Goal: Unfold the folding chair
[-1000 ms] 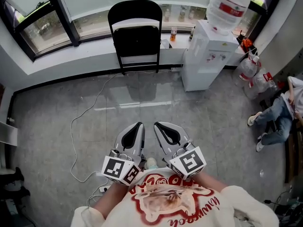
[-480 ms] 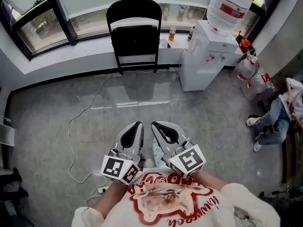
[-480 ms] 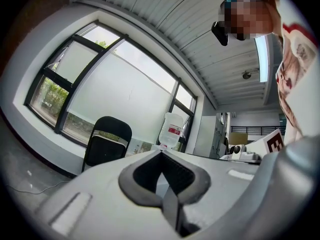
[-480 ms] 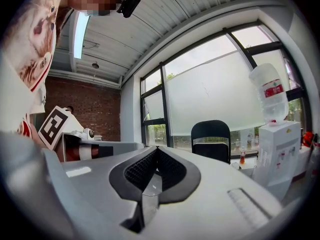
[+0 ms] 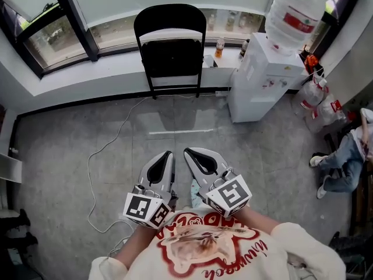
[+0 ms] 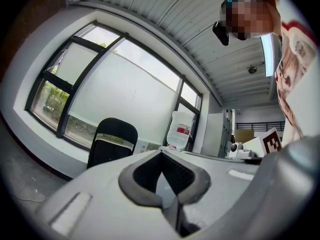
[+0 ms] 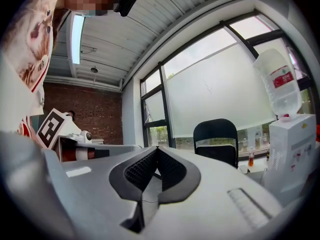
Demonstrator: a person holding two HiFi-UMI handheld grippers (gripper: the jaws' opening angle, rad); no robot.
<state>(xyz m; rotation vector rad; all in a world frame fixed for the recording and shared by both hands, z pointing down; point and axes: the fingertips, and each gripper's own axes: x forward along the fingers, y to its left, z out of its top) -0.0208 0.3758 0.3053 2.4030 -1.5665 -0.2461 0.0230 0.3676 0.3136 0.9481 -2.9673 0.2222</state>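
The black folding chair stands folded flat against the window ledge, straight ahead of me. It also shows in the left gripper view as the chair and in the right gripper view as the chair. My left gripper and right gripper are side by side close to my body, pointing level toward the chair, well short of it. In each gripper view the jaws meet, left gripper, right gripper, with nothing between them.
A white water dispenser with a big bottle stands right of the chair. A small bottle is on the ledge. A white cable trails over the grey floor at left. A seated person's legs show far right.
Both grippers have been carried forward over the floor toward the chair with me, still side by side and shut. The chair has not moved.
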